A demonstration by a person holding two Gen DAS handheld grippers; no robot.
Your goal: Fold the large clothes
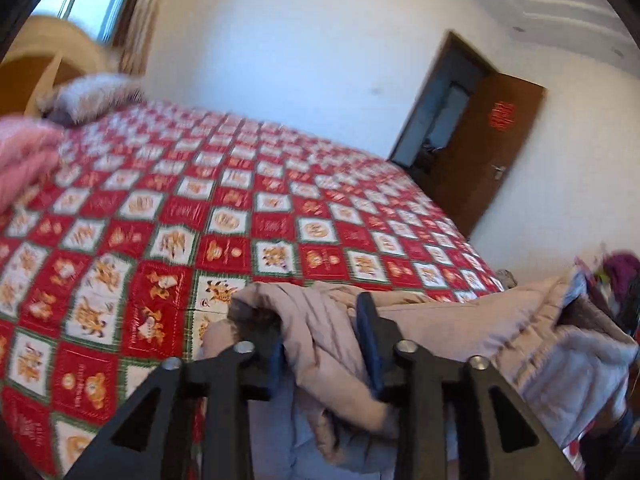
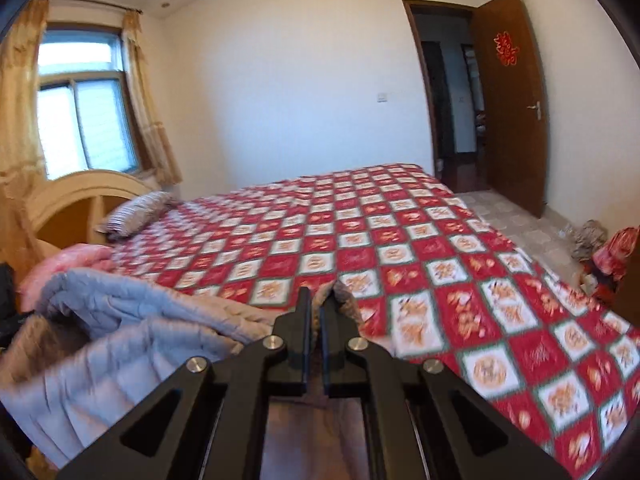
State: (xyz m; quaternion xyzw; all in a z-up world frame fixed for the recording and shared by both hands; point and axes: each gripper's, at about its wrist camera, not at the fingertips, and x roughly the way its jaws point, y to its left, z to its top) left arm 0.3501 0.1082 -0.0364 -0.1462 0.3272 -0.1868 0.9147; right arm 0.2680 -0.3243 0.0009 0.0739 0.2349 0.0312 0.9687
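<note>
A large beige quilted coat (image 1: 460, 332) with a grey lining lies along the near edge of the bed (image 1: 240, 208). In the left wrist view my left gripper (image 1: 316, 320) has its jaws wide apart, with a fold of the coat bunched between them, not pinched. In the right wrist view my right gripper (image 2: 318, 304) is shut on an edge of the coat (image 2: 120, 344), which trails off to the left showing its grey lining. The bed (image 2: 400, 248) has a red and white checked cover.
A pink folded blanket (image 2: 68, 264) and a striped pillow (image 2: 136, 212) lie by the wooden headboard (image 2: 72, 200). A brown door (image 2: 508, 96) stands open at the right. Clothes are piled on the floor (image 2: 600, 248) beside the bed. A curtained window (image 2: 80, 100) is at the left.
</note>
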